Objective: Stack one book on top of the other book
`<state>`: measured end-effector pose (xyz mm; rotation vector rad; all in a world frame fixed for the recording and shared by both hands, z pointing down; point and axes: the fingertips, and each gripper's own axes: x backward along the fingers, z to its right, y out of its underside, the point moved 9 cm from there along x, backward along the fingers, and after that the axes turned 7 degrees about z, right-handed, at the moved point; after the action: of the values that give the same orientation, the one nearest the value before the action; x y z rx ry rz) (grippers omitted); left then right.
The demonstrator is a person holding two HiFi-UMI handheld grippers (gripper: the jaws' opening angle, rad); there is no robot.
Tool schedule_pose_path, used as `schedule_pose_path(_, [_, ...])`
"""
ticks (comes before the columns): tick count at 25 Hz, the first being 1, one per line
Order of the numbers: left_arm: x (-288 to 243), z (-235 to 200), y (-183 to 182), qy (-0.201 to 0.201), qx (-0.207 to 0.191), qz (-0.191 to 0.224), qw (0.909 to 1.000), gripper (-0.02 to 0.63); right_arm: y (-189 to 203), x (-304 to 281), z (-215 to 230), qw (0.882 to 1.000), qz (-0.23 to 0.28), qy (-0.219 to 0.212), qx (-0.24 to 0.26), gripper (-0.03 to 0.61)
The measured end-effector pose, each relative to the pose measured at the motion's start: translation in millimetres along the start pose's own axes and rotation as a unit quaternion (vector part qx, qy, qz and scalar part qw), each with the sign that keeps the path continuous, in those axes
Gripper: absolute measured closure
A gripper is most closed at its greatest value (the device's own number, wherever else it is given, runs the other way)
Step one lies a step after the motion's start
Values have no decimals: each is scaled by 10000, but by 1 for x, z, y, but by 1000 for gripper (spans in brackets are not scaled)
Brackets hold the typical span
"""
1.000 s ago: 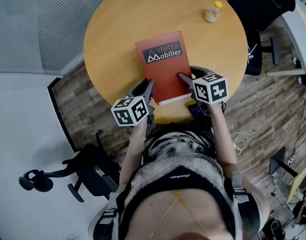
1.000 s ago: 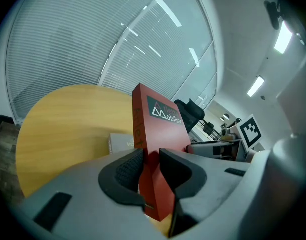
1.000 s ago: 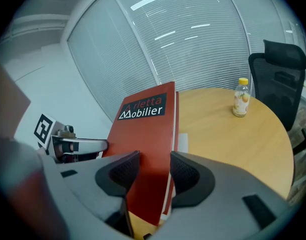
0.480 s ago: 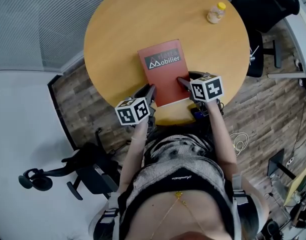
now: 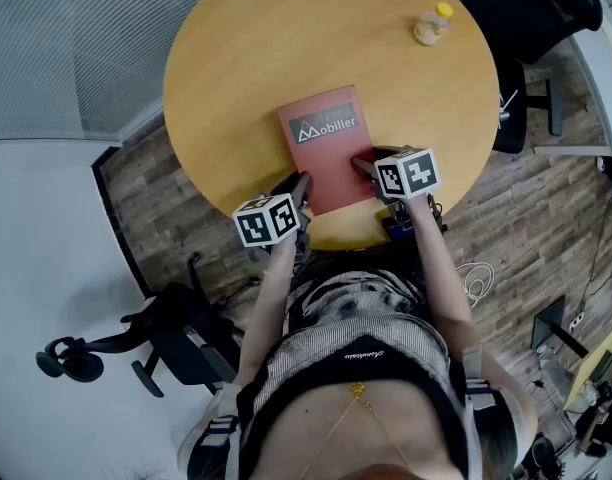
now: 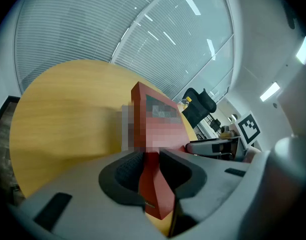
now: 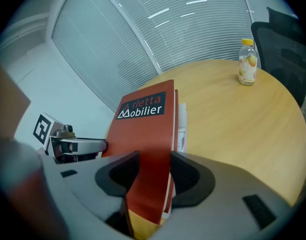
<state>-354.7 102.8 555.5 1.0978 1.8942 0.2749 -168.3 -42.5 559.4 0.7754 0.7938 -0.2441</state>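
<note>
A red book (image 5: 324, 140) with a dark title band lies flat and low over the near part of the round wooden table (image 5: 236, 58). My left gripper (image 5: 302, 182) is shut on its near left corner, and the red edge (image 6: 154, 184) runs between the pads. My right gripper (image 5: 363, 164) is shut on its near right edge, where the red cover (image 7: 143, 129) fills the gap between the jaws. A second, paler book edge (image 7: 181, 130) shows just under the red cover in the right gripper view. Whether the books rest on the table is unclear.
A small bottle with a yellow cap (image 5: 430, 24) stands at the far right of the table. A black office chair (image 5: 521, 28) is behind the table on the right, another chair (image 5: 136, 343) on the floor at the left. The table's near edge is close under both grippers.
Both grippers have sunk toward the table with the red book held between them. The book now looks smaller and lower. The jaws have not changed.
</note>
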Motion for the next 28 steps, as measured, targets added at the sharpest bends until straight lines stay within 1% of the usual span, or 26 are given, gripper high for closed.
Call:
schedule_pose_path(5, [-8,-8,5,-12,160,-103,9998,517,5,-7,4,10000,-42,29,1,374])
schedule_pose_path(8, [-13,-10,6,-58,83,-156,9998,515,6,-11,7,10000,-35,68,-27,374])
schedule_pose_path(15, [-20,-15,12,-103,149,-248,9995,515,8,-18,12,9999,-111,66,-18,374])
schedule_pose_path(22, [-21,-15,10,-42,-59,-275,9996,515,10,-17,11,10000,-16,89,12,374])
schedule_pose_path(28, [-22,-19,10,165,-139,-275,9994,512,12,-18,11,9999,129,52,84,374])
